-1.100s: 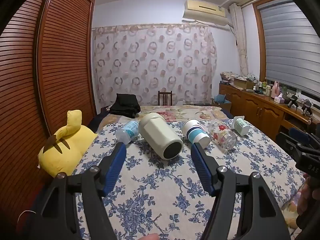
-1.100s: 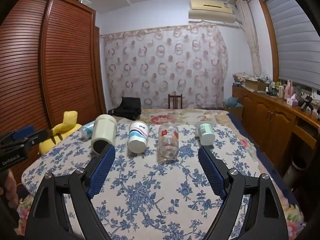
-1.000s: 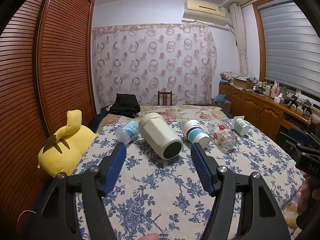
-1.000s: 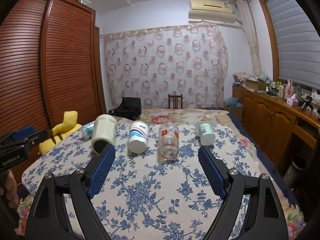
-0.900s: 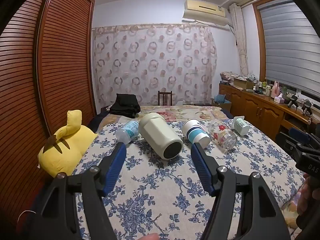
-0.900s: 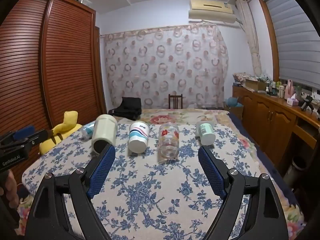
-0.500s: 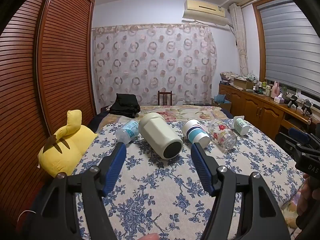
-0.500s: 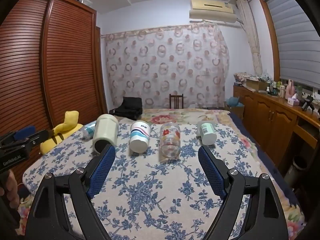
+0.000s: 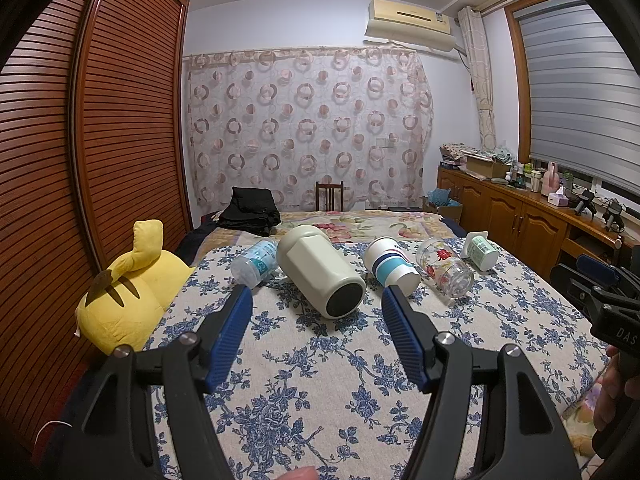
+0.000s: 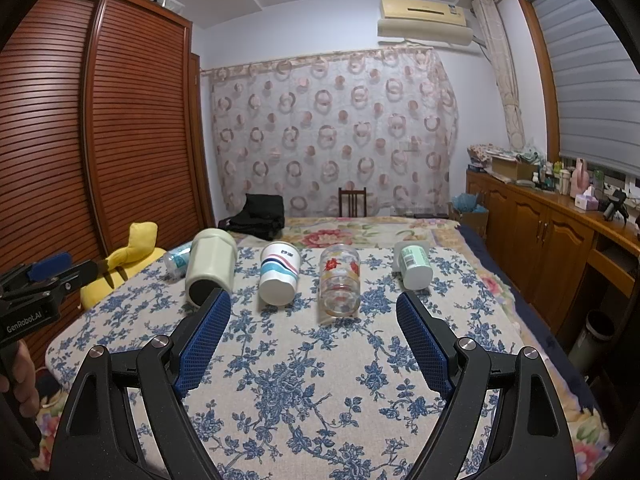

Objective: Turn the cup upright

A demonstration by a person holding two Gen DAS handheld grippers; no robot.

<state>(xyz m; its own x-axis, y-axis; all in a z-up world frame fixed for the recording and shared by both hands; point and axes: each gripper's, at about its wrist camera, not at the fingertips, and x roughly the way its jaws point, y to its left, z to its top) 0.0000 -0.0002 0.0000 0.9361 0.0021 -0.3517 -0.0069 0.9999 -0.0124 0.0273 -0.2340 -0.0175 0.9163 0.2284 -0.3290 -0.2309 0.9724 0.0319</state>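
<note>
Several containers lie on their sides in a row on the floral bedspread (image 10: pixel 304 368). From left: a small water bottle (image 9: pixel 256 265), a big cream flask (image 9: pixel 320 276) (image 10: pixel 211 266), a striped paper cup (image 9: pixel 390 266) (image 10: pixel 279 274), a clear flowered glass (image 9: pixel 444 267) (image 10: pixel 339 283), a small green cup (image 9: pixel 482 251) (image 10: pixel 414 265). My left gripper (image 9: pixel 316 312) is open and empty, short of the flask. My right gripper (image 10: pixel 312 316) is open and empty, short of the paper cup and glass.
A yellow plush toy (image 9: pixel 132 292) lies at the bed's left edge by the wooden wardrobe (image 9: pixel 80 160). Black clothes (image 9: pixel 252 210) and a chair (image 9: pixel 329 196) are at the far end. A wooden cabinet (image 10: pixel 552 240) runs along the right wall.
The right gripper has eased slightly forward towards the row of cups. The left gripper has hardly moved. Both stay open.
</note>
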